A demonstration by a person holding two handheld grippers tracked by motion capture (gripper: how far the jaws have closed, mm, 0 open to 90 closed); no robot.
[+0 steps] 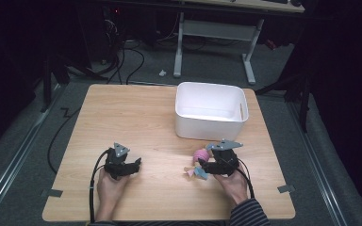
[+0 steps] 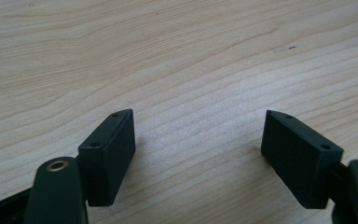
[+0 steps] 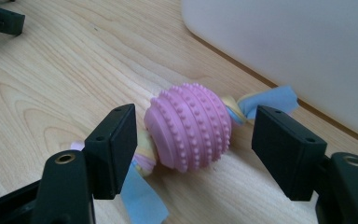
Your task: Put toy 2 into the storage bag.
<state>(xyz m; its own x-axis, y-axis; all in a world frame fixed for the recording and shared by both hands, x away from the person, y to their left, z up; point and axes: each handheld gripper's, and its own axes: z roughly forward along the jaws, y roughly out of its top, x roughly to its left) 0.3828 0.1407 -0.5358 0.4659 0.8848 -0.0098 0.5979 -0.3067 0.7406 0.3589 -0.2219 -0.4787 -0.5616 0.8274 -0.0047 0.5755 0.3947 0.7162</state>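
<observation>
Pink knobbly ball toy (image 3: 189, 127), with pastel fabric strips knotted through it and trailing from both ends, lies on the wooden surface (image 1: 136, 117) near its right edge, just in front of the white bin (image 1: 211, 110). The right gripper (image 3: 193, 149) straddles it with jaws spread to either side; neither pad presses on the ball, so the toy rests on the surface rather than being held. Judging by that, the gripper sits low and level because the ball is widest at its middle and a squeeze there would catch the ribbed rubber, not the loose cloth. The bin being so close suggests a short lift over its near wall. The left gripper (image 2: 198, 154) rests toward the front left of the surface, jaws wide apart over bare wood, apparently kept clear.
</observation>
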